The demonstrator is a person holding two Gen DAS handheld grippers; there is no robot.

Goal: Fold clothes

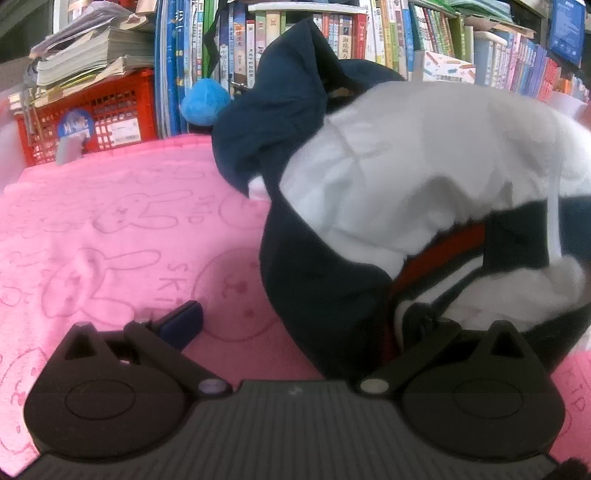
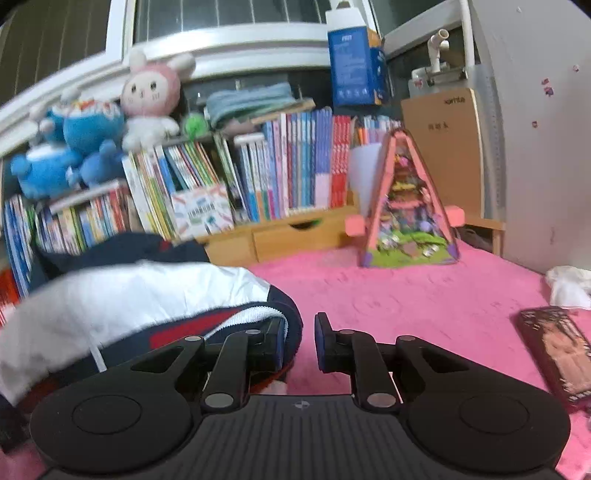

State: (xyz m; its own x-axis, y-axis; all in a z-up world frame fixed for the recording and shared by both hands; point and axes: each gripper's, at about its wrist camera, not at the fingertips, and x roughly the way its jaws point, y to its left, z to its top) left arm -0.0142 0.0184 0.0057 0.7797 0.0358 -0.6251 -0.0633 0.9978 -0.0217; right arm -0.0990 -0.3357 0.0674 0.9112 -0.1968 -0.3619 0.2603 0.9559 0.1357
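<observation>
A navy, white and red jacket [image 1: 424,166] lies bunched on the pink towel [image 1: 110,229], its navy hood raised at the back. My left gripper [image 1: 303,325] is open wide. Its left fingertip [image 1: 183,323] rests over bare towel, and its right finger is tucked into the jacket's folds near the red stripe. In the right wrist view the jacket [image 2: 129,295] fills the left side. My right gripper [image 2: 300,341] is open by a narrow gap at the jacket's navy hem; the left fingertip [image 2: 275,343] touches the fabric and the right one stands over pink towel [image 2: 406,295].
Shelves of books [image 1: 369,33] and a red crate [image 1: 92,114] line the back edge. A blue plush [image 1: 205,101] sits by the hood. On the right are a pink triangular toy house [image 2: 404,206], a dark booklet [image 2: 554,350], a white cloth [image 2: 569,284] and wooden drawers [image 2: 295,236].
</observation>
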